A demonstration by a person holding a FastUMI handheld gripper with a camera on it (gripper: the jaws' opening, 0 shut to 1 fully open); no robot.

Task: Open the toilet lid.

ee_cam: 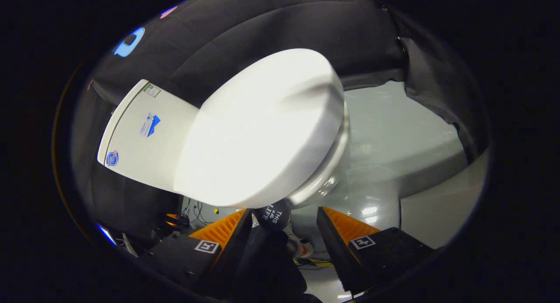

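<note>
Standing apart and empty just below the toilet lid (262,128), the gripper (284,226) jaws grip nothing, and the lid looks down over the bowl (332,172), unopened.

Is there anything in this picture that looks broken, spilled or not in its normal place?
Nothing stands out. The toilet lid lies closed on the bowl and looks intact, and the cistern too. The gripper has its jaws open, just short of the lid's edge.
</note>
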